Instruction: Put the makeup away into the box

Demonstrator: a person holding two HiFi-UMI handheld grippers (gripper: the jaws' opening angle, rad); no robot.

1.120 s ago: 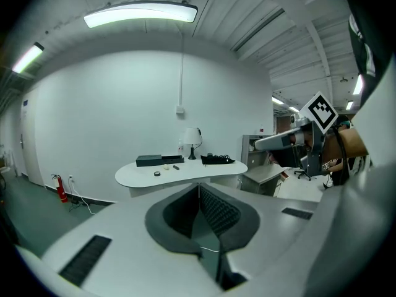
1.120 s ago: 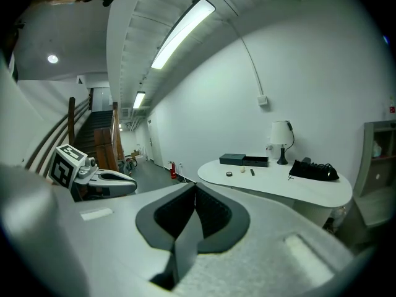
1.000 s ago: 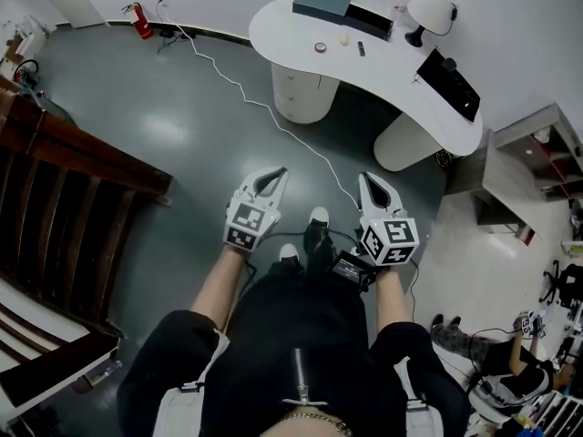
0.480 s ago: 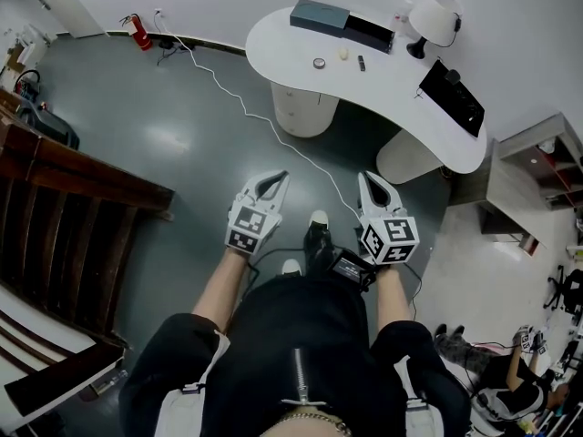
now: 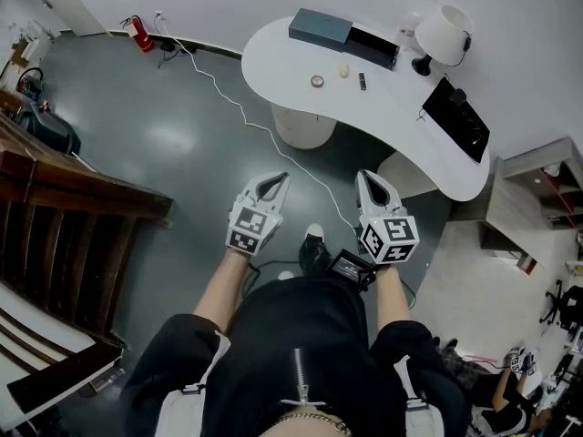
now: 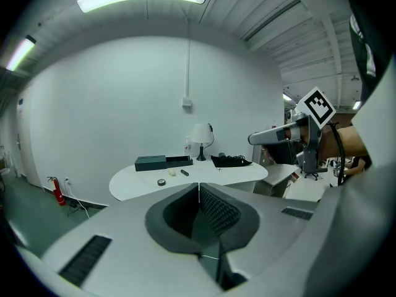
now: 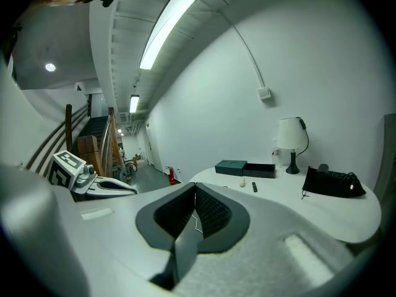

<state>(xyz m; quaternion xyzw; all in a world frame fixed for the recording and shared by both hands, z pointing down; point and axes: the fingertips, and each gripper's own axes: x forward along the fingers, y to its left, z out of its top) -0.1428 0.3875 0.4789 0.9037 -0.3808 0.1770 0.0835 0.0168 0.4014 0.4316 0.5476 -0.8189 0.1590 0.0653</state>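
Approach stage. Left claw (image 5: 279, 175), right claw (image 5: 363, 177): pressed together, empty, well short of counter (image 5: 392, 107). Makeup (image 5: 343, 70) loose mid-counter, just before box (image 5: 321, 28) at counter rear. Advised: close in on counter; spread claw before descent; pinch compact (image 5: 316, 81) across rim, one piece per grip.

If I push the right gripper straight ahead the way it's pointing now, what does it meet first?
Most likely the near edge of the white table. The right gripper, shut and empty, has open floor before it. Depth is unclear; it may pass under to a pedestal.
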